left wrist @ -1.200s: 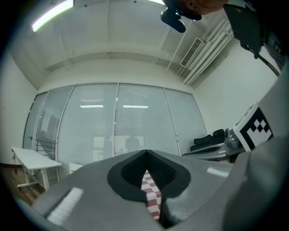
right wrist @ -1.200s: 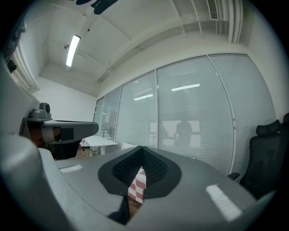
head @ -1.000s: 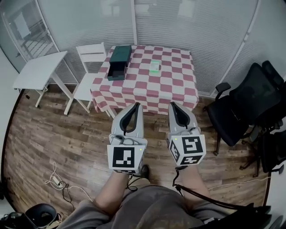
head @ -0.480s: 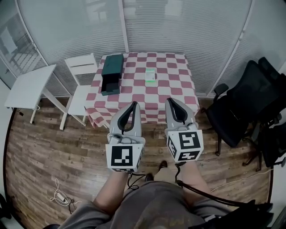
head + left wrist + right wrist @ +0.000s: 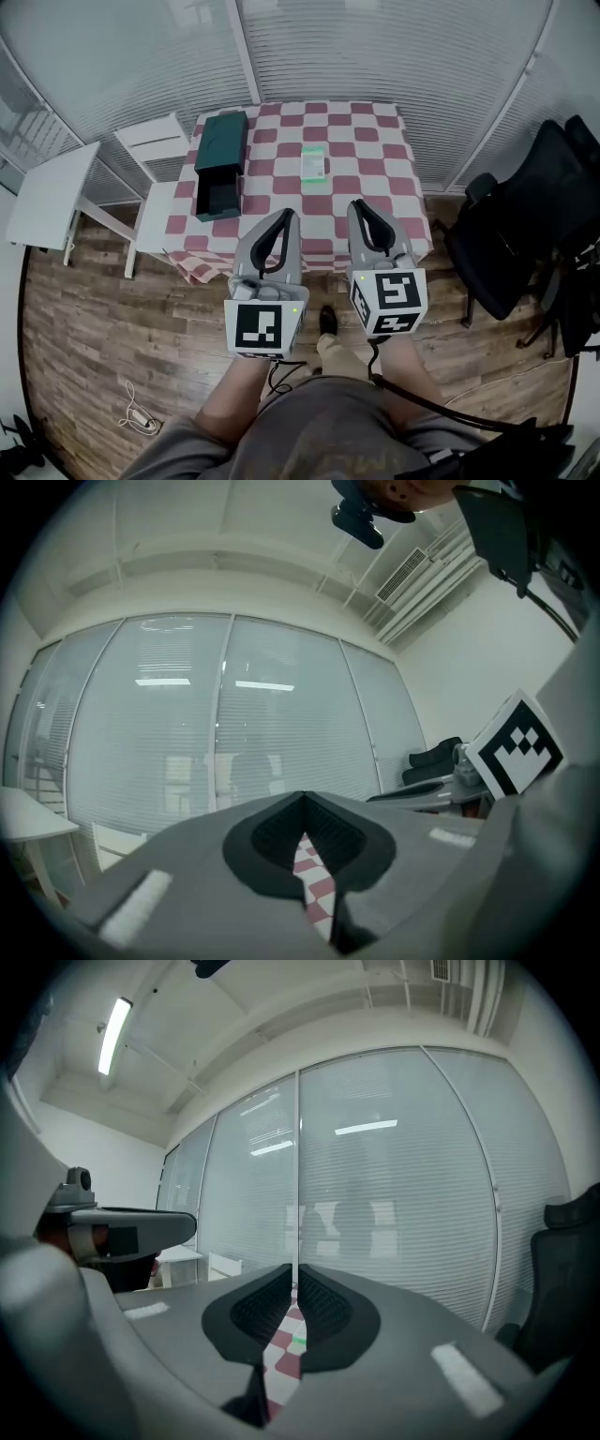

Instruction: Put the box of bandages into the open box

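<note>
A small white and green box of bandages (image 5: pixel 314 163) lies flat near the middle of a red and white checked table (image 5: pixel 375 187). A dark green open box (image 5: pixel 218 184) with its lid folded back sits at the table's left side. My left gripper (image 5: pixel 287 216) and right gripper (image 5: pixel 357 208) hang side by side over the table's near edge, both shut and empty, short of the bandages. In the right gripper view a green sliver of the box of bandages (image 5: pixel 297 1342) shows through the slit between the jaws. The left gripper (image 5: pixel 305 799) shows only checked cloth through its slit.
A white chair (image 5: pixel 155 178) stands left of the table, with a white side table (image 5: pixel 47 192) further left. A black office chair (image 5: pixel 525 225) is at the right. Glass walls with blinds run behind the table. The floor is wood, with a cable (image 5: pixel 141 412) lying on it.
Both grippers have moved forward from over the floor to the table's near edge. The table, the bandages and the green box now look closer and lower in the head view.
</note>
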Demonstrator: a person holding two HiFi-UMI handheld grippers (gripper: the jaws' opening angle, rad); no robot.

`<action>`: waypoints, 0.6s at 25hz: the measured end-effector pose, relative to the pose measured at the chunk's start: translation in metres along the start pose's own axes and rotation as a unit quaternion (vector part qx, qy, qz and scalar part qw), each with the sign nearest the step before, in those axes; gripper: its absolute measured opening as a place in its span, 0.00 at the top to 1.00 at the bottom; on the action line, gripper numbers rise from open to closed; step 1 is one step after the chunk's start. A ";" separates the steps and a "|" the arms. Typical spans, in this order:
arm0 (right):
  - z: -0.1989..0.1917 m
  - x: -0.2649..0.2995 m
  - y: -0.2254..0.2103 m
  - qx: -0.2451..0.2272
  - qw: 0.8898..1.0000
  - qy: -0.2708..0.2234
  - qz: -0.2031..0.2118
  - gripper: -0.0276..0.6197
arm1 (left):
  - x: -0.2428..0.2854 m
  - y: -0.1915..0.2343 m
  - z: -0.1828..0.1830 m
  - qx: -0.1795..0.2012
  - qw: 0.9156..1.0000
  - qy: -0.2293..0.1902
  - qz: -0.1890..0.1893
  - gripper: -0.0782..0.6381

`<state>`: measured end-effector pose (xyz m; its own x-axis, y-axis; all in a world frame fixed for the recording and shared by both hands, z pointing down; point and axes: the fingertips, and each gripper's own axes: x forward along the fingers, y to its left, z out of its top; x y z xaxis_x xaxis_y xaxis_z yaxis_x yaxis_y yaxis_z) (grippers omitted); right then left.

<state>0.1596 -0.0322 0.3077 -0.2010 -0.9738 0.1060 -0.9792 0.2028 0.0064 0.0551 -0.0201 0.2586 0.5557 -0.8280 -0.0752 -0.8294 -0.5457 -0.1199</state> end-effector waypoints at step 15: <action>0.017 0.151 -0.061 0.004 1.000 0.006 0.026 0.85 | 0.146 0.054 -0.001 0.018 1.000 0.002 0.016 0.89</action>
<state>0.1890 -0.1932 0.3066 -0.2516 -0.9605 0.1185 -0.9676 0.2526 -0.0073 0.0911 -0.1703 0.2424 0.5287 -0.8455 -0.0755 -0.8440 -0.5142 -0.1525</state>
